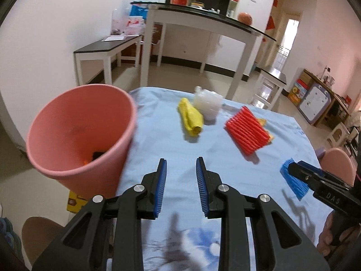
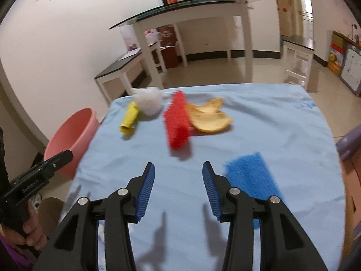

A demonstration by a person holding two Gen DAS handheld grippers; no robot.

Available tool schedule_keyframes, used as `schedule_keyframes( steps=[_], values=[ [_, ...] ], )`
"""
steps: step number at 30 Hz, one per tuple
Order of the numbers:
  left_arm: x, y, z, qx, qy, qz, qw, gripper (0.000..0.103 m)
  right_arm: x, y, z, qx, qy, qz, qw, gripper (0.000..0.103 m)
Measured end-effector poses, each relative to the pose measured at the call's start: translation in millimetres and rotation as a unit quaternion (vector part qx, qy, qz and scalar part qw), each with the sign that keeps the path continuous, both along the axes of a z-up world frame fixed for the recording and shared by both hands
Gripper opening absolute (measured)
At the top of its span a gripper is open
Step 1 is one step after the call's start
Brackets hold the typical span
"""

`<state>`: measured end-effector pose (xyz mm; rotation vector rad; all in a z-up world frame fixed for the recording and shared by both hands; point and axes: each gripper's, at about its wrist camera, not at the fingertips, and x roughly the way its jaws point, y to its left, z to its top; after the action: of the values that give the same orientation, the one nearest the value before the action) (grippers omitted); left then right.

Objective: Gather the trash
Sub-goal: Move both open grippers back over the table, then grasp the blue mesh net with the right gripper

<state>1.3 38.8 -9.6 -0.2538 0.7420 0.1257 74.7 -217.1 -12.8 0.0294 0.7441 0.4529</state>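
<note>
A pink bin (image 1: 67, 117) stands off the table's left edge, with dark and orange bits at its bottom. On the light blue cloth lie a yellow wrapper (image 1: 190, 117), a crumpled white plastic piece (image 1: 207, 105), a red ridged pad (image 1: 248, 129), orange peel (image 2: 209, 118) and a blue ridged pad (image 2: 250, 176). My left gripper (image 1: 181, 164) is open and empty over the cloth beside the bin. My right gripper (image 2: 178, 167) is open and empty too, with the blue pad just to its right and the red pad ahead of it.
Chair backs, pink (image 1: 338, 164) and brown (image 1: 40, 237), stand at the table's sides. A glass-topped white table (image 2: 191, 6) and a low dark-topped bench (image 1: 106, 47) stand beyond on the tiled floor. A hand (image 2: 27, 230) holds the left gripper's handle.
</note>
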Motion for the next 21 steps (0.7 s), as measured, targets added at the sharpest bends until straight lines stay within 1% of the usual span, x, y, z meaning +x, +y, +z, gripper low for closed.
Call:
schedule_keyframes(
  steps=[6,10,13,21],
  values=[
    [12,-23,-4,0.004,0.007,-0.019,0.9998,0.027,2,-47,-2,-0.014,-0.012,-0.037,0.999,0.044],
    [19,-34,-6,0.008,0.015,-0.030,0.9994,0.027,7,-71,-11,-0.012,0.002,-0.057,0.998,0.043],
    [23,-39,-6,0.012,0.018,-0.035,0.9991,0.027,10,-75,-16,-0.013,0.011,-0.060,0.998,0.043],
    [38,-56,1,0.013,0.017,-0.053,0.9984,0.027,16,-77,-33,-0.024,0.054,-0.050,0.997,0.043]
  ],
)
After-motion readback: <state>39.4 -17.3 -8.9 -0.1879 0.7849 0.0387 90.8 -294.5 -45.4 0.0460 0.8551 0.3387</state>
